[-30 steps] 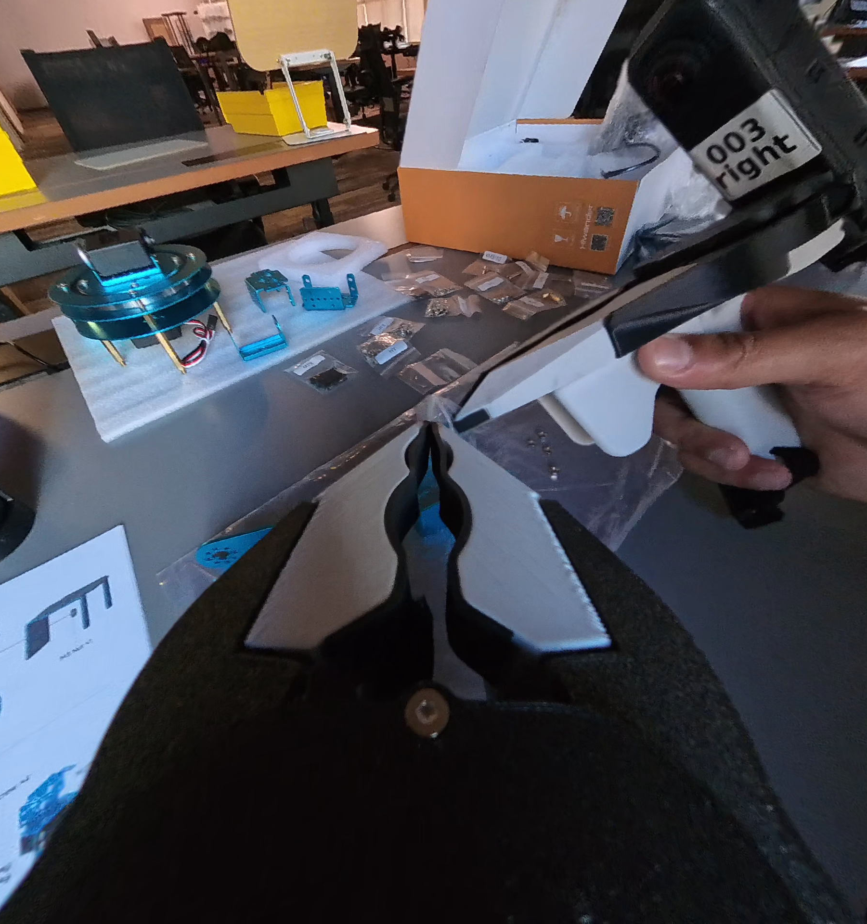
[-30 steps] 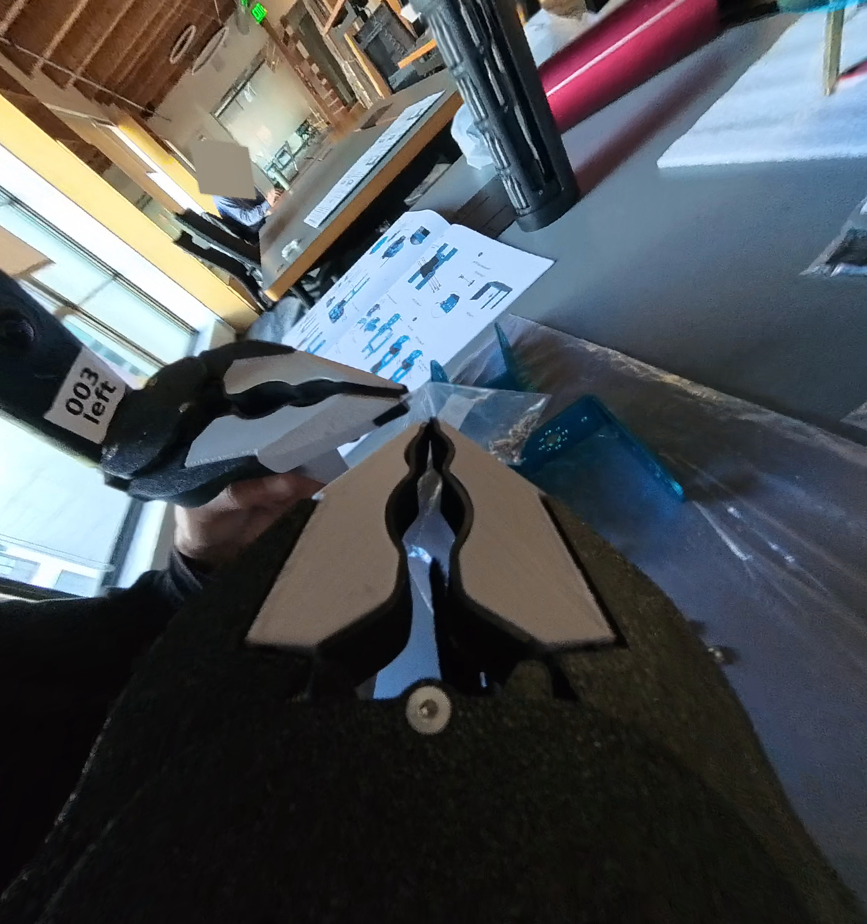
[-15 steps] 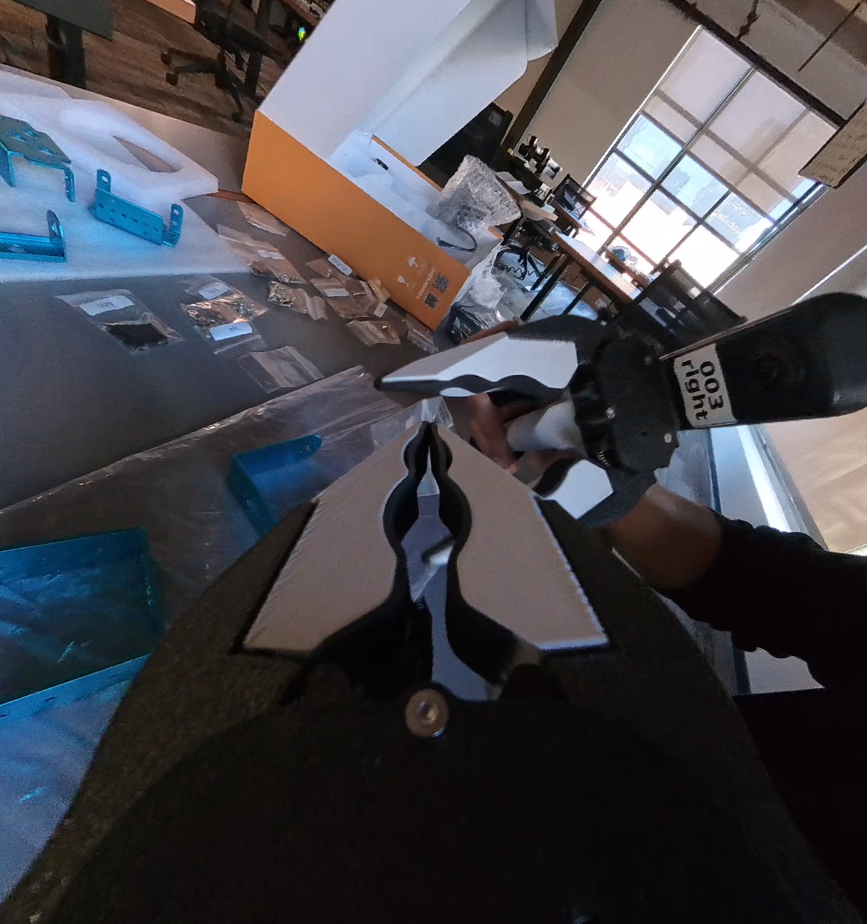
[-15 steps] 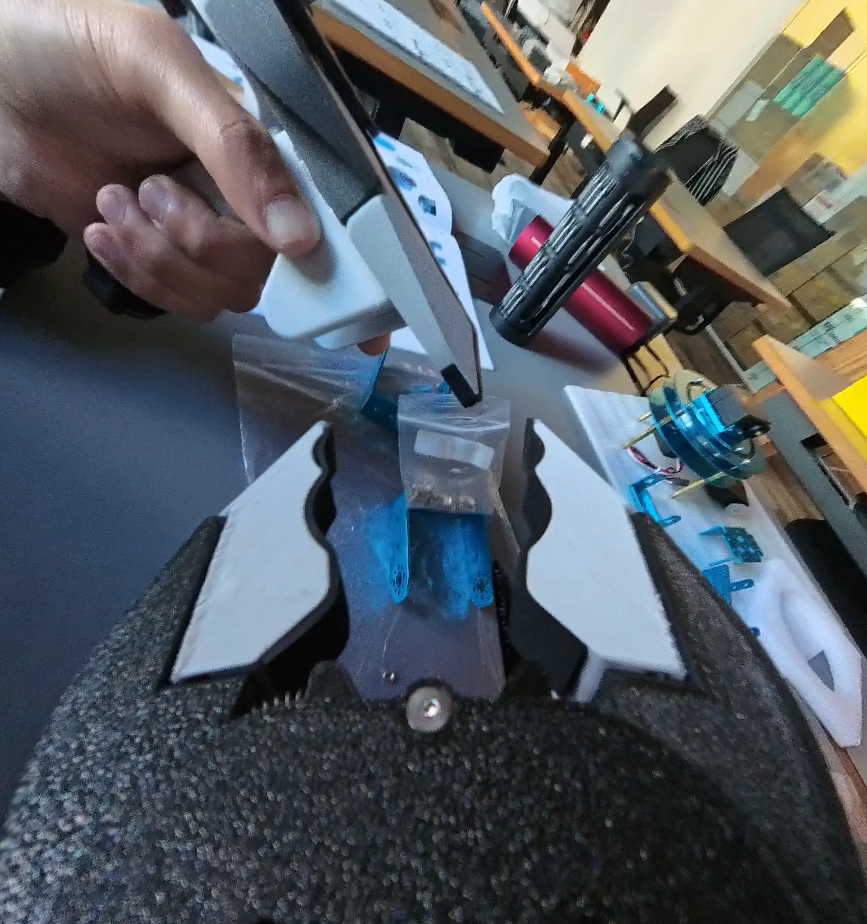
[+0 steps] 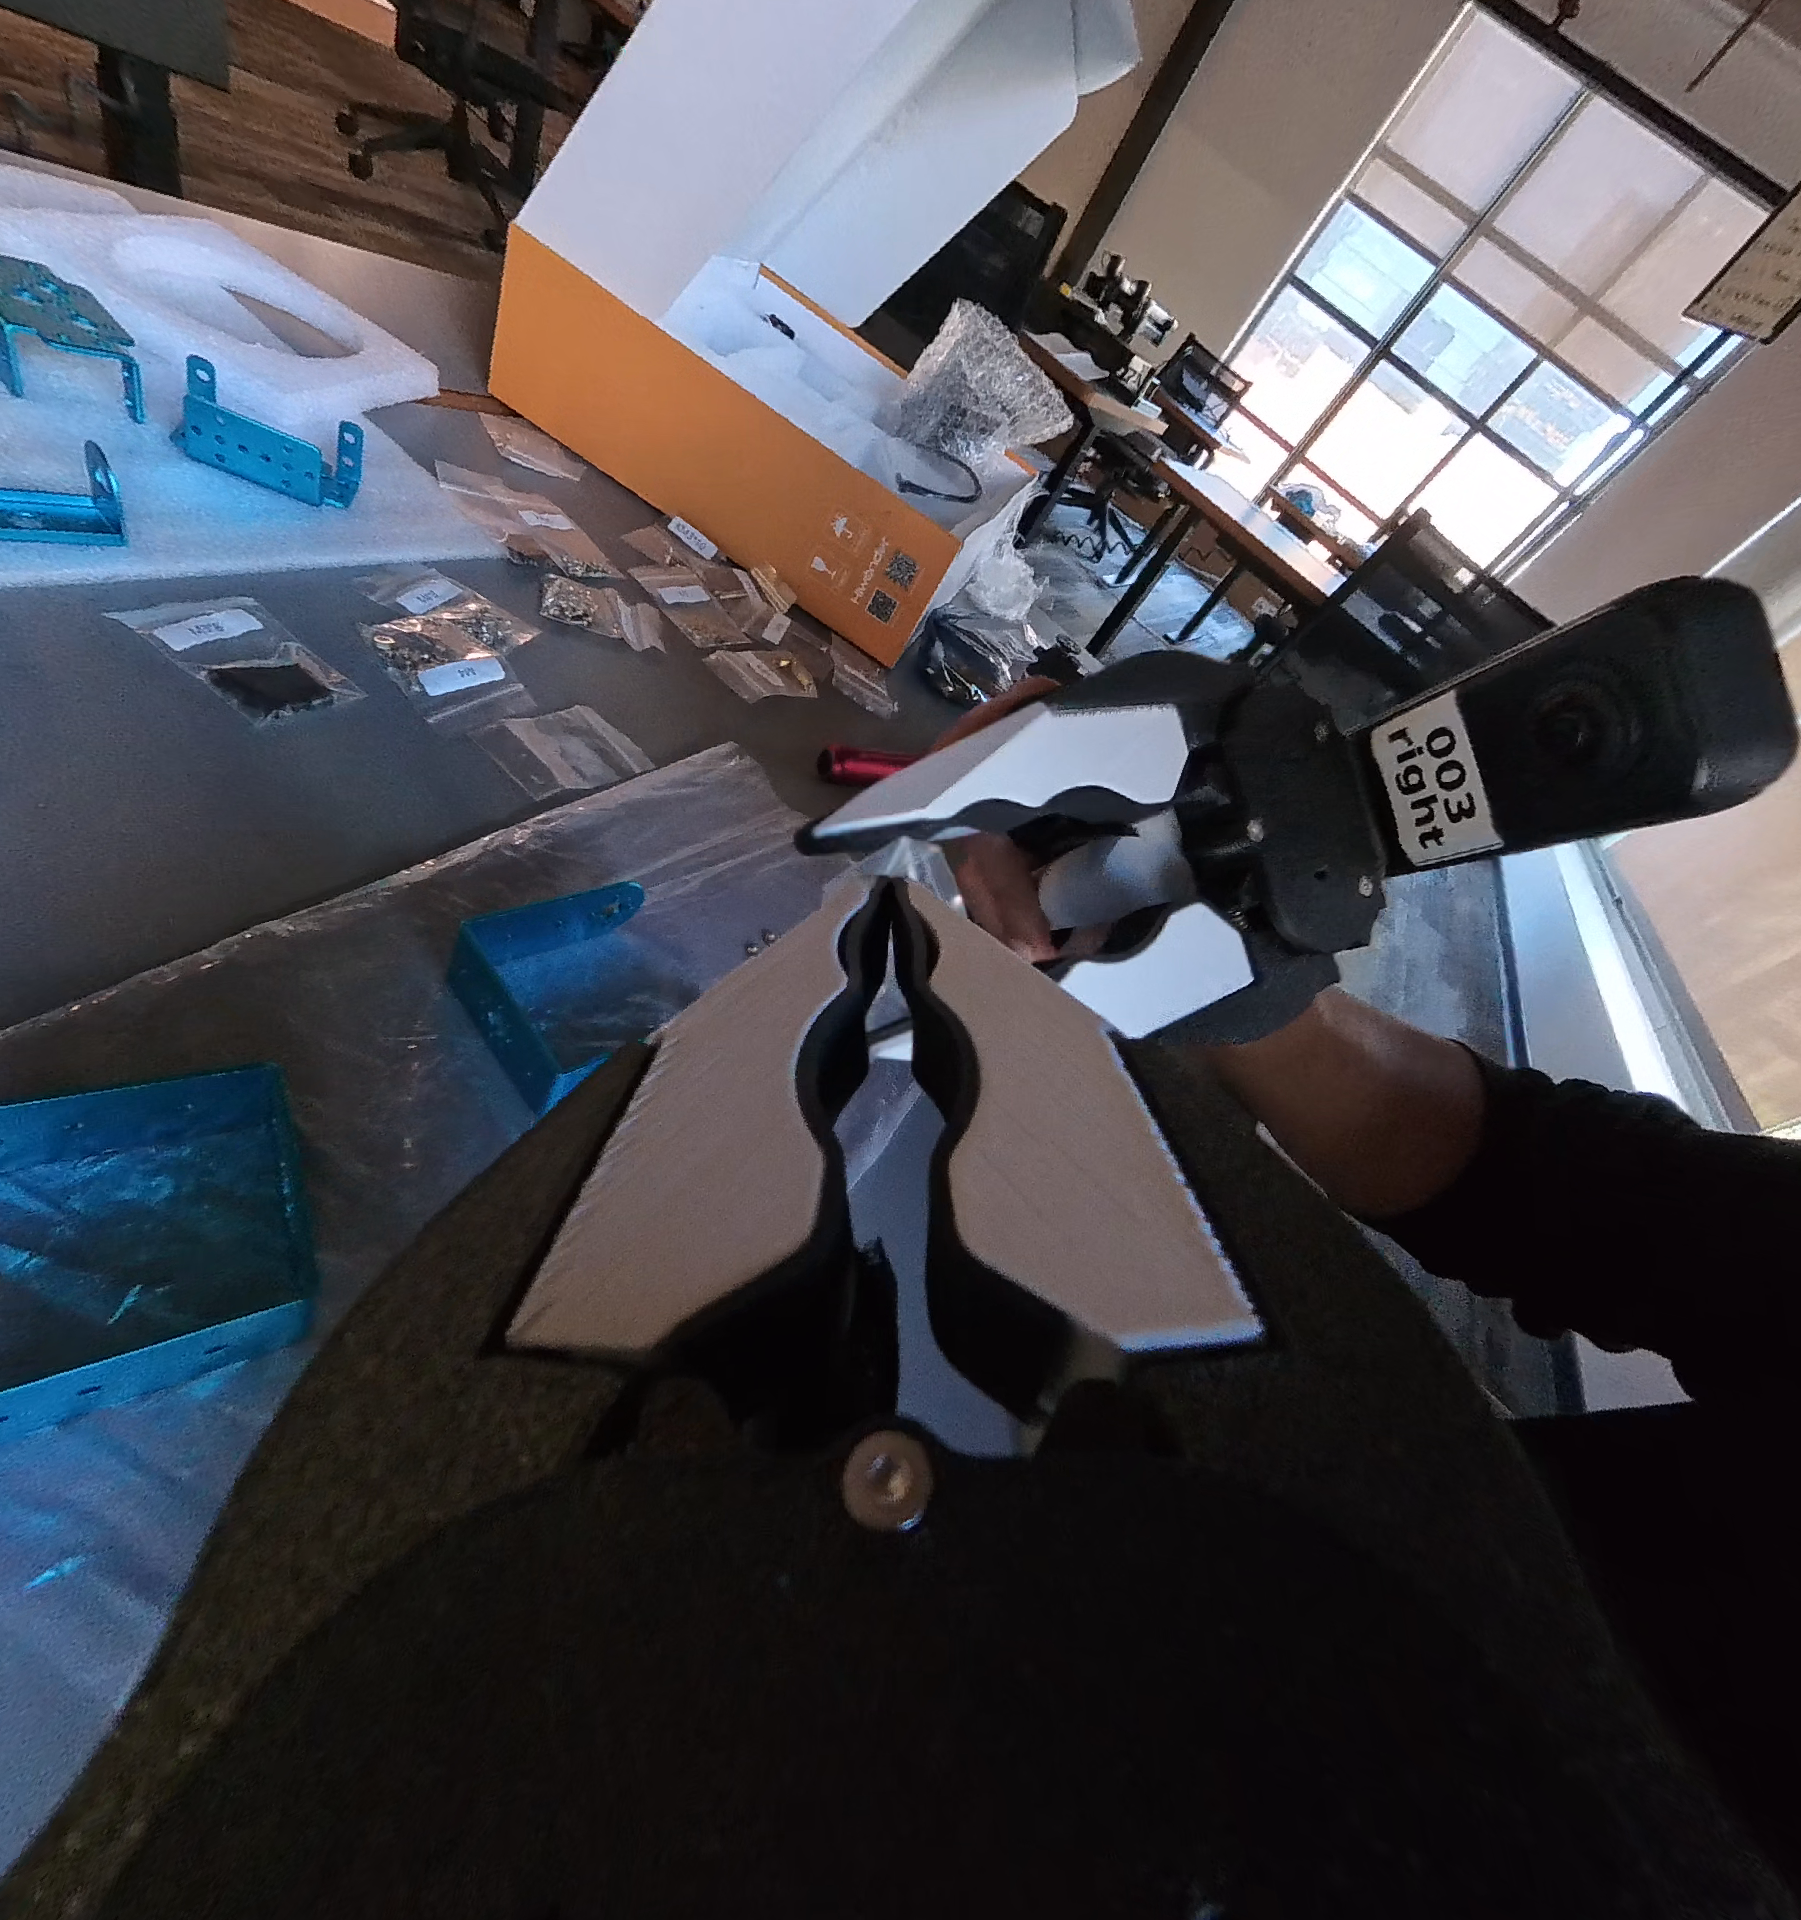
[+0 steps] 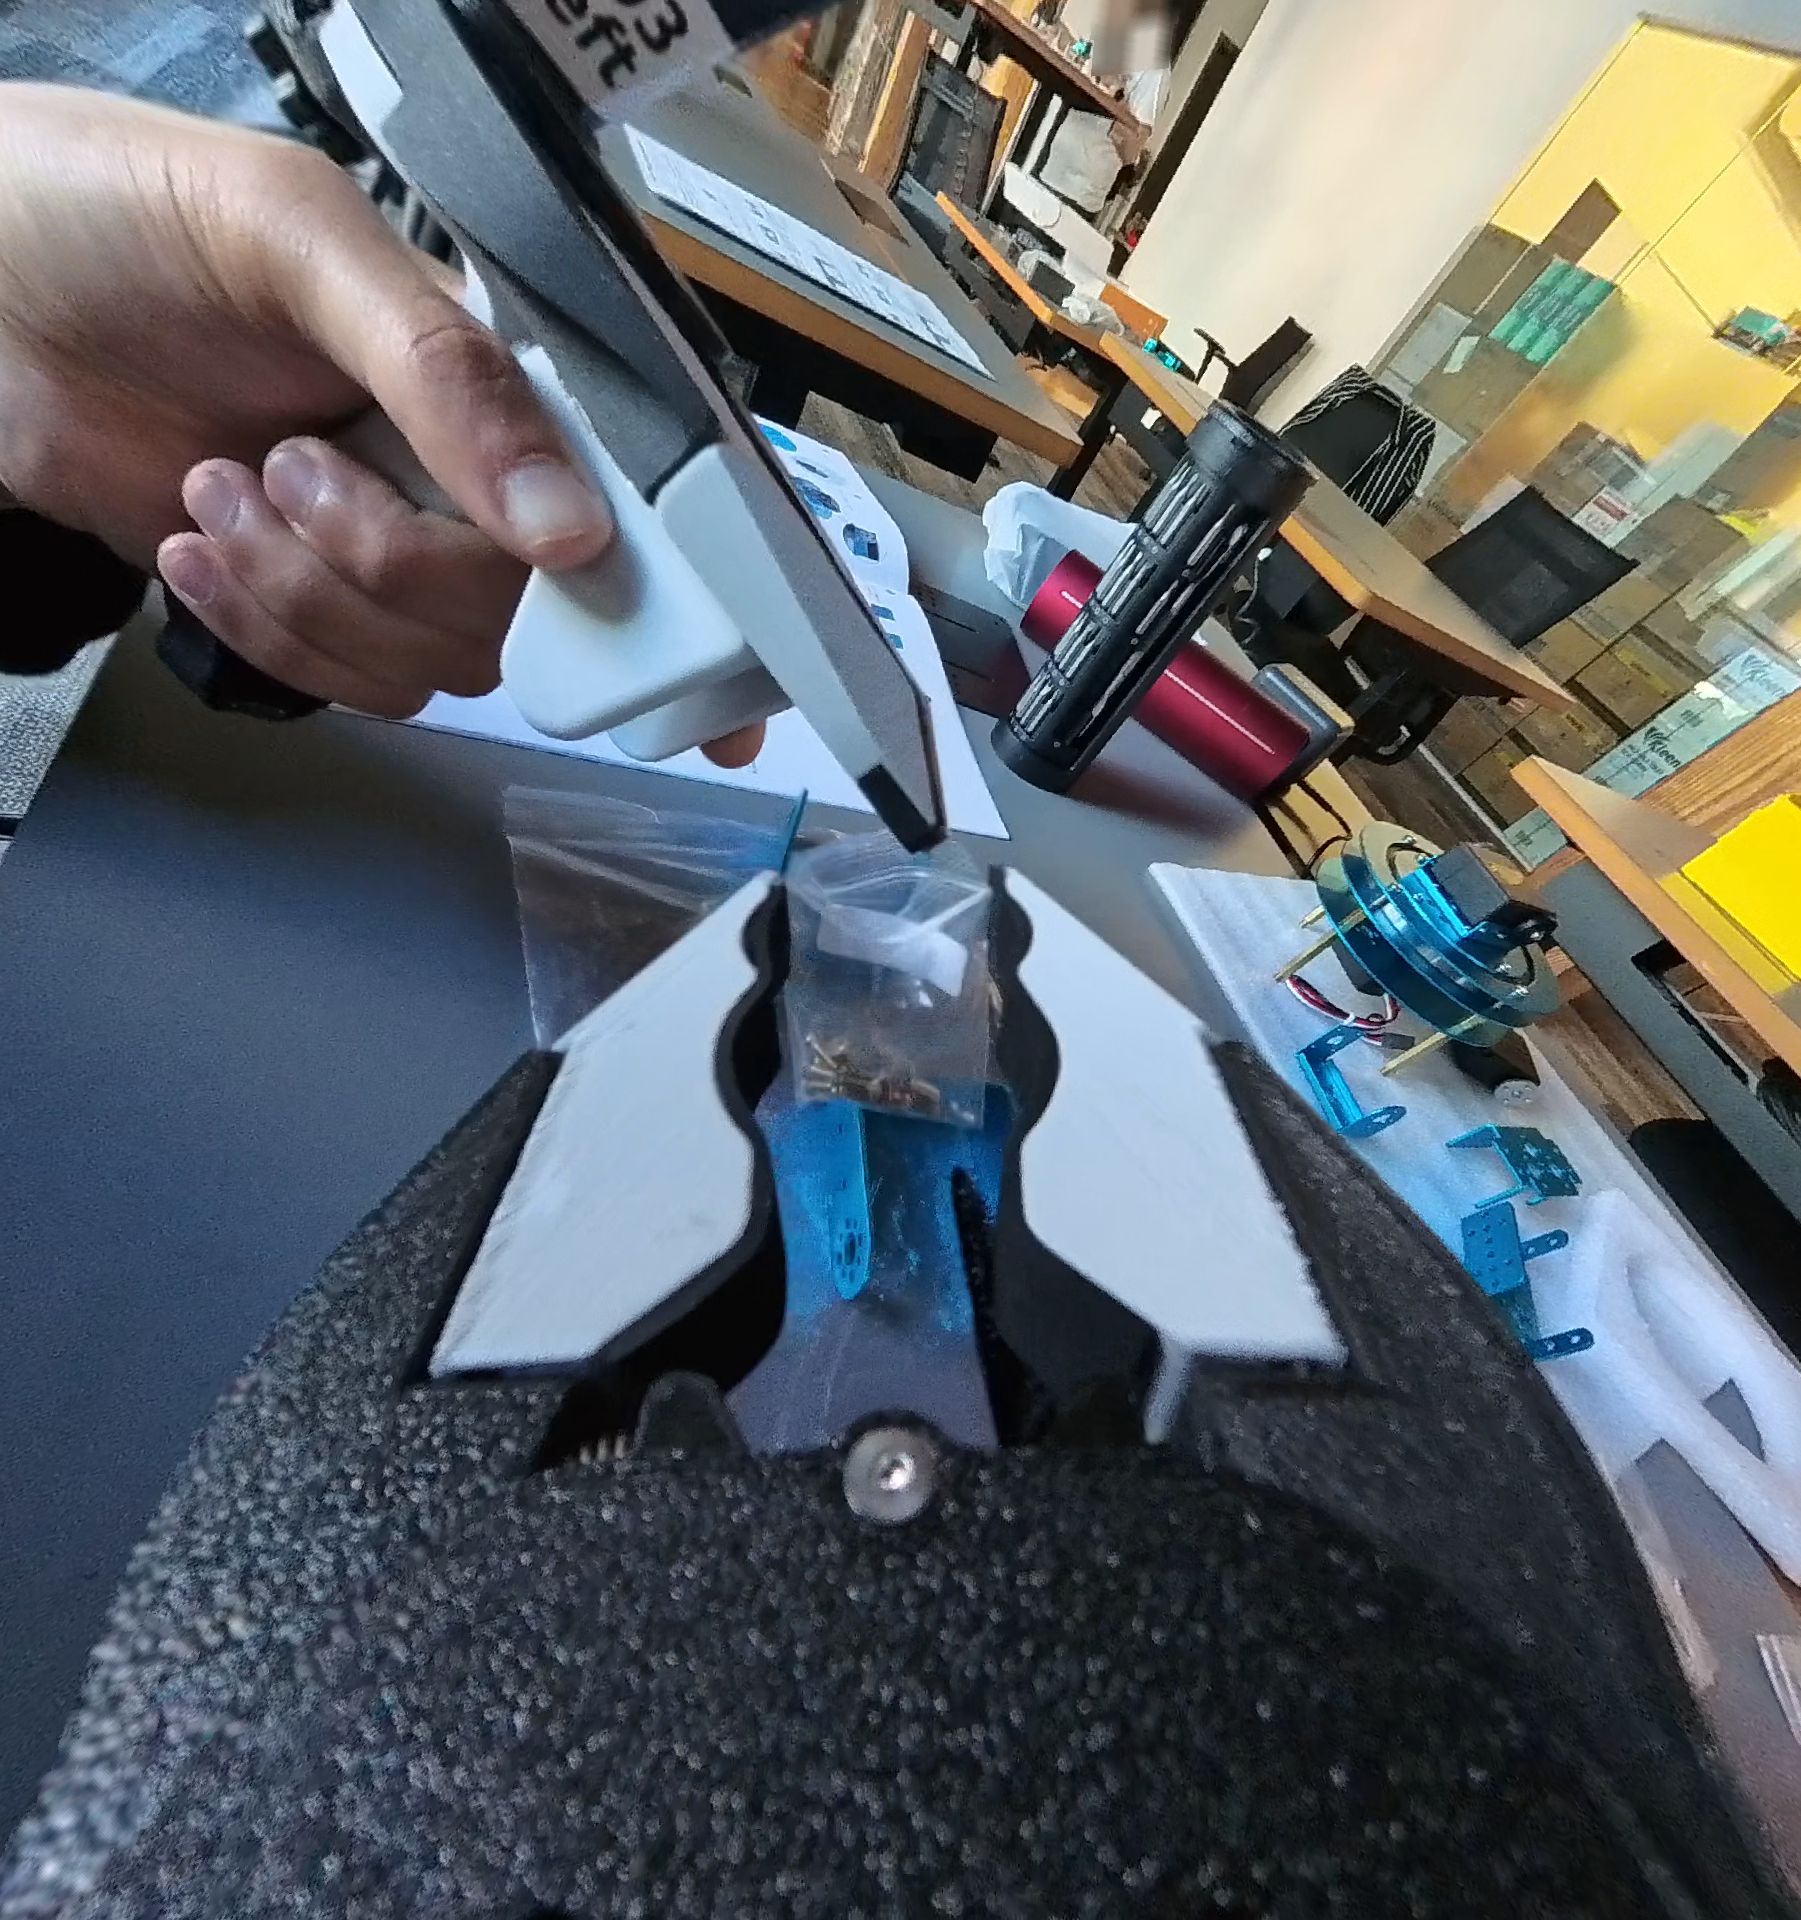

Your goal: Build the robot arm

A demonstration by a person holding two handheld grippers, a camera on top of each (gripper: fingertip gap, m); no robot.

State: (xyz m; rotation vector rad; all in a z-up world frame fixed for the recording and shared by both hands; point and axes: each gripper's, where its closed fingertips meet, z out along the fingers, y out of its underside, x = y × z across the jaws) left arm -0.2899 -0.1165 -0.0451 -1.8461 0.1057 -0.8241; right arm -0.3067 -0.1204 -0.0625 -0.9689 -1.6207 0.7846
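Small fasteners inside the clear bag (image 6: 891, 997) blur together, too small to identify.

left hand-held gripper (image 5: 891, 899) closed, right (image 6: 888, 894) parted

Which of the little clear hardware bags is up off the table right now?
The small bag of brass screws, pinched at its top by the left gripper, between the right gripper's open jaws. The other bags lie flat by the orange box.

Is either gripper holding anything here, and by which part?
The left gripper pinches the small screw bag by its top edge. The right gripper is open around it, holding nothing.
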